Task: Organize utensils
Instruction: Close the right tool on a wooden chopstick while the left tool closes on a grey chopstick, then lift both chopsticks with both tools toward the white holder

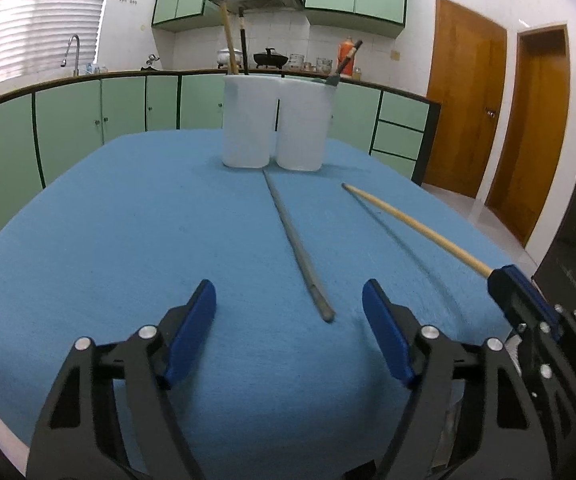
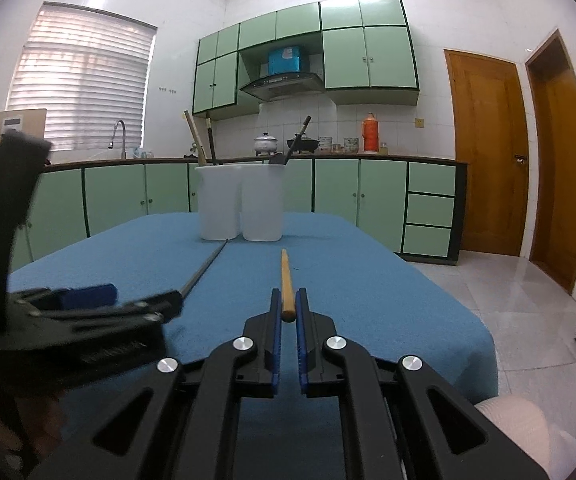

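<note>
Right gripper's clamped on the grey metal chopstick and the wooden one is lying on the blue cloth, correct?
Swapped. The right gripper is shut on the wooden chopstick, as the right wrist view shows; the grey metal chopstick is the one on the blue cloth.

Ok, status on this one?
Right gripper shut on wooden chopstick. Left gripper open, grey chopstick on cloth ahead. Path to white holders clear.
</note>
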{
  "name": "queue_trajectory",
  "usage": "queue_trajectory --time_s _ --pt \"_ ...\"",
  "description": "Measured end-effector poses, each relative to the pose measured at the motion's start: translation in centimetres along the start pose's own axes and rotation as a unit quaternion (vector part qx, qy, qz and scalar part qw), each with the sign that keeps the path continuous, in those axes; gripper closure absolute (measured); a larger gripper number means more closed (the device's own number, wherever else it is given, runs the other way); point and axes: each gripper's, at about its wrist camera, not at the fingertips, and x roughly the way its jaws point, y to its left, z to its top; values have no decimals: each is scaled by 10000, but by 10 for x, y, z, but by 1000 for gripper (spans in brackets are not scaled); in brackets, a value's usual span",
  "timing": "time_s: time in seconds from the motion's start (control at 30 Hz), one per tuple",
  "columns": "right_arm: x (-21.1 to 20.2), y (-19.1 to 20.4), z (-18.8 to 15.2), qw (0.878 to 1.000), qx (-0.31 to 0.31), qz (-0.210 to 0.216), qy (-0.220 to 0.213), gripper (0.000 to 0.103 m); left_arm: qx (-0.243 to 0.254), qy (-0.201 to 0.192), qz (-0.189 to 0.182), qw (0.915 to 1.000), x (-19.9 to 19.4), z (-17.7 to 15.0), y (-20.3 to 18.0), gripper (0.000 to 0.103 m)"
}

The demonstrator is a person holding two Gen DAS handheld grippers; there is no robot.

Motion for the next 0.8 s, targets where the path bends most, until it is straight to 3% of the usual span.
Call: queue_trajectory --time_s 0.03,0.1,0.33,0.4,0.8 --pt "-1 -1 1 10000 5 8 -25 96 24 -12 35 10000 2 -1 -3 36" --pt "-3 -3 0 10000 40 22 -41 96 53 -7 71 10000 5 -1 -6 51" --pt "-7 -8 1 9999 134 71 -67 96 205 -89 152 9996 12 -5 -20 79" --pt "-8 -7 2 9998 123 75 -100 96 216 -111 181 9995 13 -6 -23 91" --pt "-16 -13 13 9994 137 71 -297 96 166 -316 135 9993 -3 3 -23 97"
